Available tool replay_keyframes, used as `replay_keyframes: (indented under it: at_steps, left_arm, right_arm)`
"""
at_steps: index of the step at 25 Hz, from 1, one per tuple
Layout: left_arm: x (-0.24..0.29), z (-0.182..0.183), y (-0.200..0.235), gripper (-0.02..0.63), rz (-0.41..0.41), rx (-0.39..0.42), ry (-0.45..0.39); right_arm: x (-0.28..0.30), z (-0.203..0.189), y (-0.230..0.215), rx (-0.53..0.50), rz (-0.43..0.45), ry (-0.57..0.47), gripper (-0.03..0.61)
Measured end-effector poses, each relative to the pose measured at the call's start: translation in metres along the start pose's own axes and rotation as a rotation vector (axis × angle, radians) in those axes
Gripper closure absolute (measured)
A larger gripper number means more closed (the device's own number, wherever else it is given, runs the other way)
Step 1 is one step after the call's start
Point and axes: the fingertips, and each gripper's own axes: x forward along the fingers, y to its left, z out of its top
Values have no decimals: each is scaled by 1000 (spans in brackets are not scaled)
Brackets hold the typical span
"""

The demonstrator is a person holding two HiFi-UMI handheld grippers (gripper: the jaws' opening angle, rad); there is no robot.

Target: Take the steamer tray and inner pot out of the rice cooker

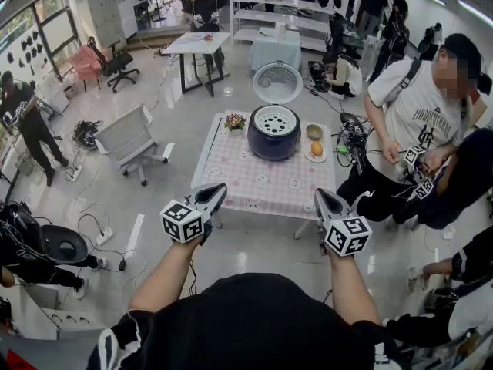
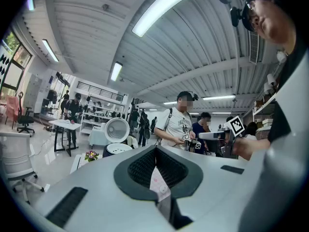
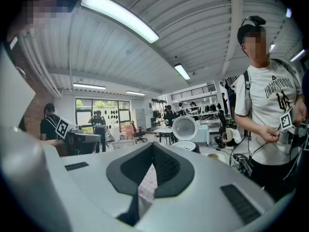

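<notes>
Both my forearms reach straight forward, bare and roughly parallel, with my hands wrapped around the grips behind the marker cubes. I hold my left gripper (image 1: 216, 191) nearly level, nose dipped a little, in front of the near left corner of the tabletop (image 1: 231, 183). Its jaws are pressed together with nothing between them. My right gripper (image 1: 321, 196) mirrors it at the near right corner, also nearly level, its jaws likewise closed and empty. Neither touches the table or anything on it.

The rice cooker (image 1: 273, 139) stands well apart from both, about midway along the far edge of the tabletop, with its lid (image 1: 277, 82) raised behind it. The white perforated steamer tray (image 1: 275, 119) sits in the cooker's mouth. Whatever lies beneath the tray is hidden from me.
</notes>
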Motion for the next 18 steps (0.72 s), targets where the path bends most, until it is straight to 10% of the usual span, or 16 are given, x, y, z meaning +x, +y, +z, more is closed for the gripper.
replay_keyframes:
  at_steps: [18]
  left_arm:
    - [-7,-1,56,588,-56,-16,37]
  right_arm:
    - [55,-4,38,26,-17,13,562]
